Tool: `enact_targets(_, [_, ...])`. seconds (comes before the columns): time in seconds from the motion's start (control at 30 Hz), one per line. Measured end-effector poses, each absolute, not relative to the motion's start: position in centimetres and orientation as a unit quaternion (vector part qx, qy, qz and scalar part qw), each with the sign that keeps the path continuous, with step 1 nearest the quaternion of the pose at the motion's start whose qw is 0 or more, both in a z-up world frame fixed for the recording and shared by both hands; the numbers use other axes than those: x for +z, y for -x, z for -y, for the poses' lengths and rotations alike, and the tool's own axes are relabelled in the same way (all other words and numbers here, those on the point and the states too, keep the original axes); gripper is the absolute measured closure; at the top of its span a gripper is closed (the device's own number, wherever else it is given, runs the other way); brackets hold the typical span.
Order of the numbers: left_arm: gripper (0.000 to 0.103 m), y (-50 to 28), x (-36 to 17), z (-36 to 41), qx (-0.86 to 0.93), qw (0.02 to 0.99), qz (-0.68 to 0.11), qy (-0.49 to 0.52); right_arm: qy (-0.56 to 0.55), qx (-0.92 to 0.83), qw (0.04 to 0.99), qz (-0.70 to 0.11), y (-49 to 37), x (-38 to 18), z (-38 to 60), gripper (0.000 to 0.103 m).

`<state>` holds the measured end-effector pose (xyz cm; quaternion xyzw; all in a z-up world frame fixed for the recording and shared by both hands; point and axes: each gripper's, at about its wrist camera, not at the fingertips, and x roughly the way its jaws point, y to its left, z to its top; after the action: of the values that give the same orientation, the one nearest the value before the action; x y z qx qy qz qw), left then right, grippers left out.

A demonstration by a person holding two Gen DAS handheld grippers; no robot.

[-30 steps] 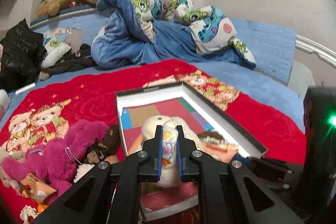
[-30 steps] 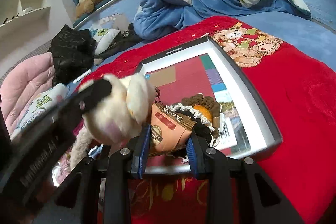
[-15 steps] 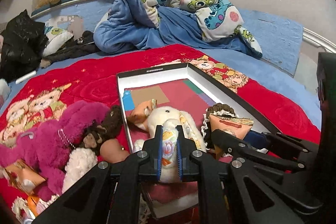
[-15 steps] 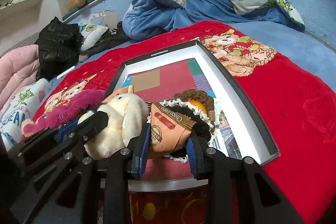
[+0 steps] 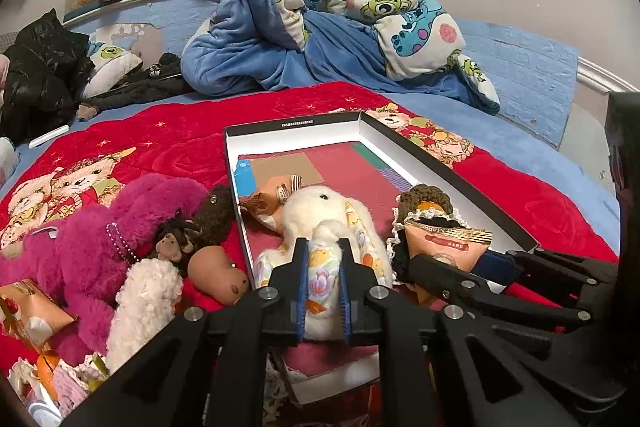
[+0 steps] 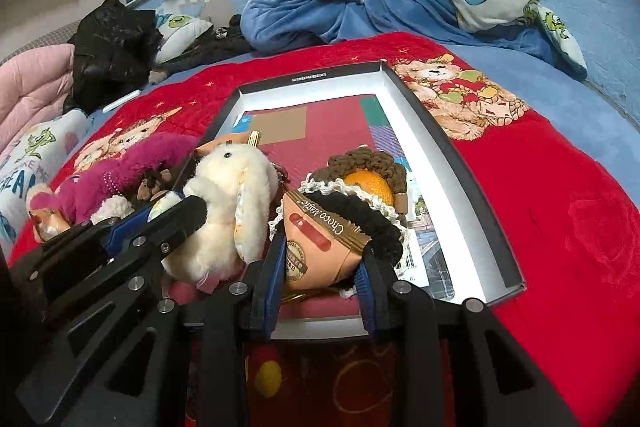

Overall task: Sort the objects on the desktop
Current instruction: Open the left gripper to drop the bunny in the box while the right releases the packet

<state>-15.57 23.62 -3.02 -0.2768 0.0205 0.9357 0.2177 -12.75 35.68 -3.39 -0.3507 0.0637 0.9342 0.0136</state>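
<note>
A shallow white box (image 5: 448, 183) (image 6: 452, 163) lies on the red blanket. My left gripper (image 5: 322, 263) is shut on a white plush rabbit (image 5: 324, 215) (image 6: 228, 203), held over the box's near left part. My right gripper (image 6: 320, 263) is shut on an orange Choco Magic snack packet (image 6: 320, 239) (image 5: 444, 243), low over the box's near end. A crocheted brown and black piece with an orange (image 6: 368, 183) lies in the box behind the packet. Another orange packet (image 5: 272, 193) lies in the box behind the rabbit.
Left of the box lie a magenta plush (image 5: 92, 239), a small brown monkey toy (image 5: 176, 243), a fluffy white toy (image 5: 140, 299) and a snack packet (image 5: 28, 311). A blue duvet (image 5: 304, 39) and black clothes (image 5: 36, 75) lie at the back.
Both grippers have moved back and lower with their loads; the rabbit and the packet now sit lower in the box's near end. Both stay shut.
</note>
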Motion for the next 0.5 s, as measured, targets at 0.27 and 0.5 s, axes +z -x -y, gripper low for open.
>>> enact_targets(0.27, [0.078, 15.69, -2.96, -23.37, 0.938, 0.207, -0.014, 0.280, 0.345, 0.936, 0.020, -0.062, 12.59, -3.26, -35.60, 0.072])
enact_targets(0.5, [0.070, 15.55, -2.66, -23.45, 0.940, 0.202, -0.018, 0.276, 0.336, 0.940, 0.029, -0.055, 12.02, -3.00, -35.64, 0.071])
